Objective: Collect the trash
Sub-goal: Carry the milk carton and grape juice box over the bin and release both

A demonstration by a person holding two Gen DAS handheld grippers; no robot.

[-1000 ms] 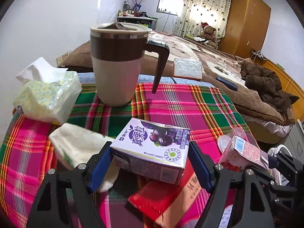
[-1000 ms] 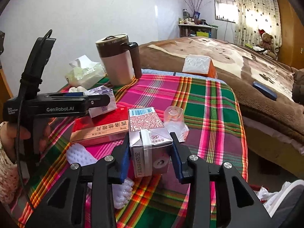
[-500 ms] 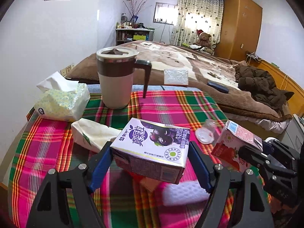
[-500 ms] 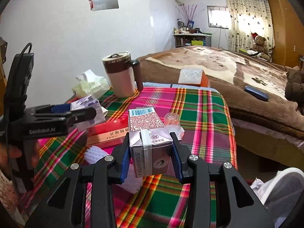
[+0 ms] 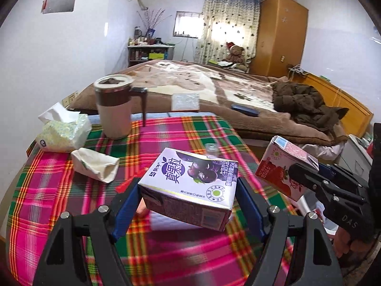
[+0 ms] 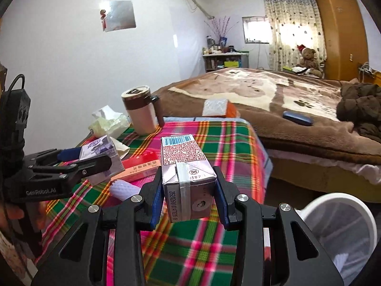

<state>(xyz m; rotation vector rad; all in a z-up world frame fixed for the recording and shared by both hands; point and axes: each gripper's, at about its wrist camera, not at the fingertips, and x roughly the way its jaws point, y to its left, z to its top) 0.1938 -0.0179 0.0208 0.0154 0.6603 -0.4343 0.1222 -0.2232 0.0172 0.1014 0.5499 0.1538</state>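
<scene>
The left gripper (image 5: 188, 197) holds a purple milk carton (image 5: 190, 186) between its two blue pads, the jaws closed on the short sides of the carton, which is lifted above the plaid tablecloth (image 5: 166, 131) and tilted a little. The right gripper (image 6: 189, 193) grips a pink milk carton (image 6: 185, 169) in the same way, its jaws pressed on both sides, and this carton is also in the air above the near edge of the tablecloth. In the right wrist view a white trash bin (image 6: 343, 217) with a plastic liner stands on the floor, below and to the right of the tablecloth edge, near the pink carton. On the tablecloth, just behind the cartons, lie a red flat box (image 6: 140, 166) and a white ribbed object (image 6: 123, 189), touching each other. A small clear plastic cup (image 5: 211, 148) stands behind the purple carton. More to the left on the tablecloth there is a crumpled white paper (image 5: 95, 164), and behind it a tissue pack (image 5: 64, 131). At the far side of the tablecloth a brown and white mug (image 5: 114, 109) with lid stands upright. Behind the tablecloth is the bed (image 5: 238, 88) with a brown blanket, and a white packet (image 5: 185, 101) lies on it near the tablecloth.
</scene>
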